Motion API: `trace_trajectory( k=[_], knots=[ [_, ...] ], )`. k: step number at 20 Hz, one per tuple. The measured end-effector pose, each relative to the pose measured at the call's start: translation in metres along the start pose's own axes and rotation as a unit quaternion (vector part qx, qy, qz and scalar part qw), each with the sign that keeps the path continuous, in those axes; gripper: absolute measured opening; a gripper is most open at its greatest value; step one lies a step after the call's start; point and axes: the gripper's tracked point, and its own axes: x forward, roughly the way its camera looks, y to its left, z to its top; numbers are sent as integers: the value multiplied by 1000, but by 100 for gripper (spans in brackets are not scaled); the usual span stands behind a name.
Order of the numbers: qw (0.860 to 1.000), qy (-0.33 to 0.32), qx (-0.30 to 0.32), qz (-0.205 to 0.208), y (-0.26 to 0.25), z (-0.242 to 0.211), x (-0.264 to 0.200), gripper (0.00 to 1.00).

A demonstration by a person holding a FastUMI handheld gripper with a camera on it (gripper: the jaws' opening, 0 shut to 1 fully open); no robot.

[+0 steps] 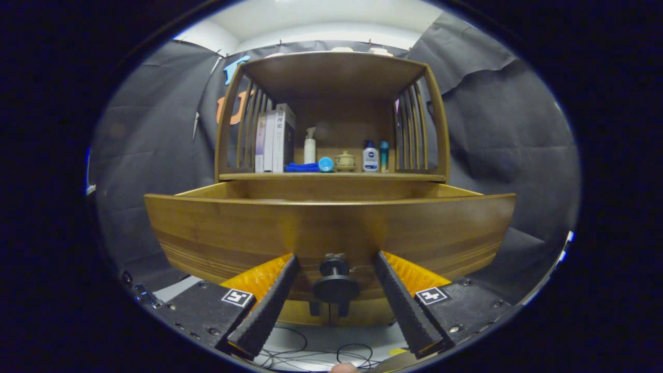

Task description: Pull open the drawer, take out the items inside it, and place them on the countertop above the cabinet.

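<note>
A wooden drawer [331, 228] stands pulled out of the cabinet toward me, its curved front just ahead of my fingers. Its dark round knob [335, 282] sits between my fingers, with a gap on each side. My gripper [335, 259] is open and touches nothing. The drawer's inside is hidden behind its front panel. Above it runs the countertop [331, 176], holding books [277, 140], a white spray bottle [310, 146], a blue cloth [302, 167] with a blue round piece, a small lidded pot [345, 161], a white-and-blue bottle [370, 157] and a teal bottle [384, 155].
The countertop space is a shelf with slatted wooden sides [414, 129] and a wooden top [331, 72]. Black cables [321, 352] lie on the pale floor below the drawer. Black cloth hangs on both sides of the cabinet.
</note>
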Motion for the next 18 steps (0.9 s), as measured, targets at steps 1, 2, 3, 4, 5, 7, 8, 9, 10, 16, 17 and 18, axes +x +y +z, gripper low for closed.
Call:
trace_trajectory(
  k=[1, 2, 3, 4, 5, 7, 8, 9, 10, 16, 17, 18],
  knots=[
    [1000, 1, 1, 0, 1, 1, 5, 99],
    [1000, 1, -1, 0, 1, 4, 11, 99],
    [1000, 9, -5, -1, 0, 4, 17, 99],
    [1000, 3, -1, -1, 1, 8, 24, 100],
    [1000, 8, 1, -1, 2, 10, 31, 100],
    [1000, -3, -1, -2, 3, 20, 47, 100],
    [1000, 17, 1, -3, 4, 17, 58, 100],
    [1000, 4, 3, -5, 4, 24, 63, 99],
    [1000, 18, 4, -4, 3, 21, 69, 99],
    [1000, 21, 7, -8, 5, 27, 98, 99],
    [1000, 21, 6, -8, 6, 28, 103, 99],
    [1000, 22, 5, -10, 6, 29, 107, 99]
  ],
)
